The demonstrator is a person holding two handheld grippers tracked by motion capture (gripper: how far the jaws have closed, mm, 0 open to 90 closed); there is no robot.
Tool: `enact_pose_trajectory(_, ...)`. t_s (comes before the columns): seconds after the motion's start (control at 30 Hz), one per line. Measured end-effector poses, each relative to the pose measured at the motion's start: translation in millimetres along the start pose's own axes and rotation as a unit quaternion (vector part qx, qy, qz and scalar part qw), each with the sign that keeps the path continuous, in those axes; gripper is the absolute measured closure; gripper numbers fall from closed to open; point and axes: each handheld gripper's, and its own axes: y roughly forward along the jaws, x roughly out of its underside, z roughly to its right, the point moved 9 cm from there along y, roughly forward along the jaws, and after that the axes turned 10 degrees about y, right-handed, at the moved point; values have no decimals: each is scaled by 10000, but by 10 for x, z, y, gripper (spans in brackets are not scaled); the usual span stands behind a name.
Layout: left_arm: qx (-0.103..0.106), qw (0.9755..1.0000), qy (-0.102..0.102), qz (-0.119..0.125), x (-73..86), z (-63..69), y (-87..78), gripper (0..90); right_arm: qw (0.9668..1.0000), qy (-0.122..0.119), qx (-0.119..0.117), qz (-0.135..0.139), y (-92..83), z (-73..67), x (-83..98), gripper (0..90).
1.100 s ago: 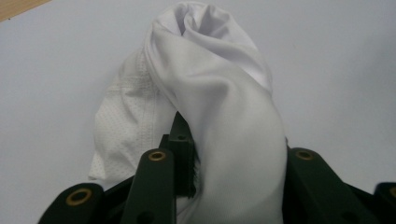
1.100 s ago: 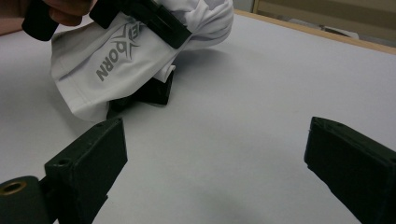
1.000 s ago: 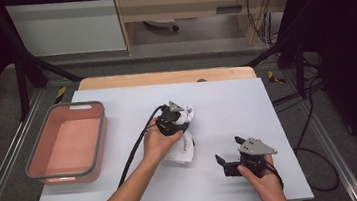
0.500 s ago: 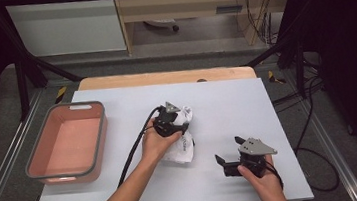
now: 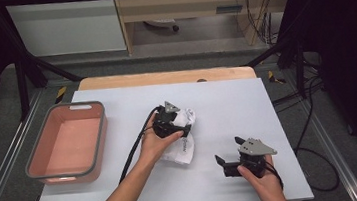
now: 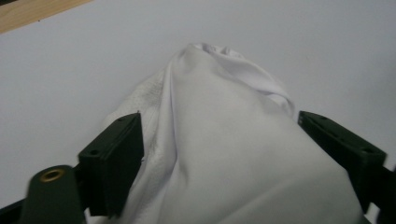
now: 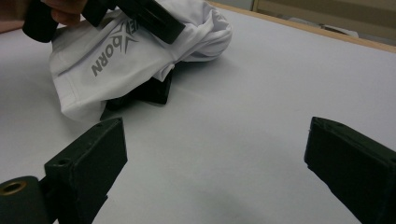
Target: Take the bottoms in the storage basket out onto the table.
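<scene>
**My left gripper straddled the white cloth; my right sat apart on the bare surface**

From the high view, my left gripper (image 5: 181, 126) lay over a crumpled white fabric garment (image 5: 181, 148) near the middle of the pale grey surface (image 5: 227, 100), my left hand (image 5: 153, 143) wrapped around its body. That view did not let me see how the jaws stood, since the gripper's body and the cloth covered them. The left gripper view settled it: the two black jaws stood wide apart with the white garment (image 6: 224, 158) bulging up between them, touching the left jaw's inner face. The cloth ran off the bottom of that view, so I could not tell how far it reached into the gripper.

My right gripper (image 5: 228, 156) rested low on the surface toward the near right, held by my right hand (image 5: 259, 175), well apart from the garment. In the right gripper view its jaws stood apart too, bare grey surface between them.

The right gripper view alone gave the writing: grey capitals on the garment (image 7: 140, 51) reading "BORN", with more letters above them partly hidden under the black jaw of the left gripper (image 7: 144, 51) and not legible to me. One jaw lay on top of the cloth, the other beneath it against the surface.

At the far left of the high view sat a salmon-pink rectangular plastic tub with a grey rim (image 5: 36, 153), well clear of both grippers.
</scene>
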Motion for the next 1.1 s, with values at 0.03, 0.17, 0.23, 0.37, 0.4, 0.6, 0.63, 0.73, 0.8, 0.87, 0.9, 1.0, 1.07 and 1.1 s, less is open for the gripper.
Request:
enact_pose_trajectory(0.03,30,10000,9,27,-10,4,-19,110,10000,-6,-2,-1,6,3,-1,60)
enact_pose_trajectory(0.17,-27,9997,9,229,-75,-10,-139,78,10000,-24,-10,27,0,-3,-15,60)
enact_pose_trajectory(0.23,-12,9994,-33,349,-108,-17,-198,76,10000,-38,-17,13,-8,-13,-8,59)
enact_pose_trajectory(0.37,38,9992,-34,396,-129,-8,-246,72,10000,-29,-35,33,-1,-17,-23,59)
enact_pose_trajectory(0.4,26,9992,-14,407,-133,-7,-254,72,10000,-29,-35,33,-1,-17,-23,59)
enact_pose_trajectory(0.6,39,9991,9,433,-153,6,-292,67,10000,-15,-27,31,0,-12,-20,59)
enact_pose_trajectory(0.63,39,9990,1,446,-155,6,-298,66,10000,-14,-28,24,2,-13,-17,59)
enact_pose_trajectory(0.73,41,9990,-7,453,-152,0,-311,64,10000,-22,-28,23,1,-18,-18,59)
enact_pose_trajectory(0.8,59,9990,-23,446,-148,-6,-321,64,10000,-29,-27,22,0,-21,-17,59)
enact_pose_trajectory(0.87,40,9989,-20,460,-152,-19,-340,62,10000,-20,-30,28,-2,-22,-18,58)
enact_pose_trajectory(0.9,41,9989,-26,467,-155,-22,-346,62,10000,-20,-30,28,-2,-22,-18,58)
enact_pose_trajectory(1.0,31,9989,-52,467,-159,-31,-369,62,10000,-13,-39,36,-4,-24,-20,56)
enact_pose_trajectory(1.07,47,9988,-89,472,-168,-36,-387,62,10000,-17,-42,40,-6,-24,-23,56)
enact_pose_trajectory(1.1,58,9990,-57,450,-170,-40,-398,62,10000,-17,-42,40,-6,-24,-23,56)
